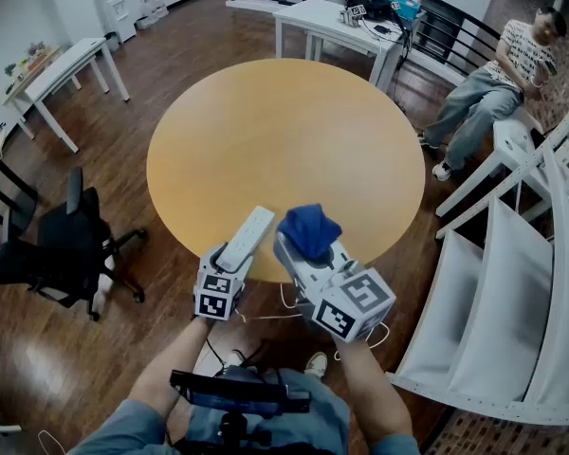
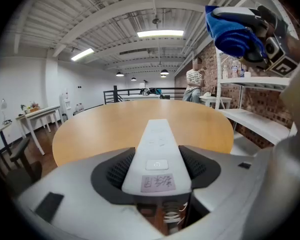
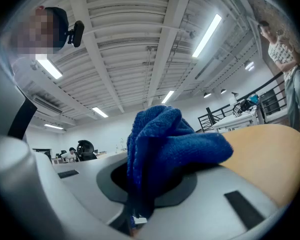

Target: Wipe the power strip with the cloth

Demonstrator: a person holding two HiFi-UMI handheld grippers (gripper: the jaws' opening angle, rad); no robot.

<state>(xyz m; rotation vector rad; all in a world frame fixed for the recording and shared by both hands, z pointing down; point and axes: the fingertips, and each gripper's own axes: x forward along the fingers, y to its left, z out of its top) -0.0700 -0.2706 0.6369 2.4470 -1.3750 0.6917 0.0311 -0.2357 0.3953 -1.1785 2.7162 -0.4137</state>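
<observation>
Two grippers over the table (image 1: pixel 284 140) edge in head view: left gripper (image 1: pixel 231 257) holds the power strip (image 1: pixel 249 234), right gripper (image 1: pixel 306 257) the cloth (image 1: pixel 309 227). Left gripper view: jaws clamp the strip's sides, its near end cut off. Right gripper view: jaws pinch the bunched cloth, their tips hidden.

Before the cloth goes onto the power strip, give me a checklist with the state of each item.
1. Left gripper shut on the white power strip: ok, the jaws clamp its near end.
2. Right gripper shut on the blue cloth: ok, the cloth bunches out of the jaws.
3. Cloth touching the strip: not ok, it is held apart, up and to the strip's right.
4. Strip's top face exposed beyond the jaws: ok.
5. Strip resting on the round table: cannot tell, its far end lies over the table's edge.
6. Strip unplugged: cannot tell, no plug in view.
</observation>
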